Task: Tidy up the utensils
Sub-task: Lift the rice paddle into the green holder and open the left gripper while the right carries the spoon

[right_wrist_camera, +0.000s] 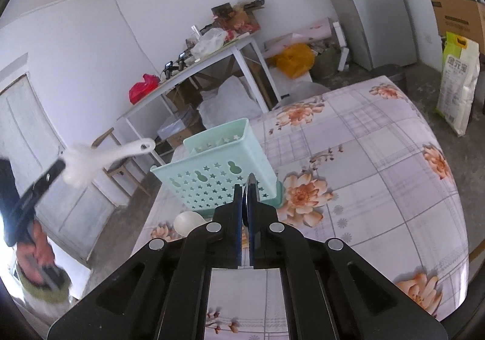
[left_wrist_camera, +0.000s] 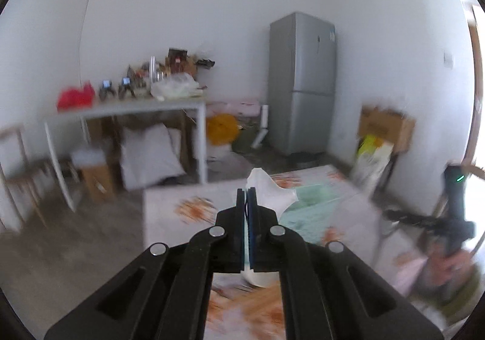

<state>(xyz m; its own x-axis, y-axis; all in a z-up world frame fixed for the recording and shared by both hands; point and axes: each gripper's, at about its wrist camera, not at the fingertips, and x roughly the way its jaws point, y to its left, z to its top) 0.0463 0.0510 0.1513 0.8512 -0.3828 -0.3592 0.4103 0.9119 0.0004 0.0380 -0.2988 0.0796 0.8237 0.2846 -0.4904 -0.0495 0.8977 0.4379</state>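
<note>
We see the left gripper with its fingers clamped on a white utensil, above the floral counter. Just beyond the utensil a pale green basket sits on that counter. The right gripper appears blurred at the counter's right side.

The tall white and green sack standing on the floor carries large Chinese characters, seemingly 金元宝. Print on the cardboard box is too blurred to read.

Bright daylight; left view motion-blurred (right sharper), fisheye edges bent.
</note>
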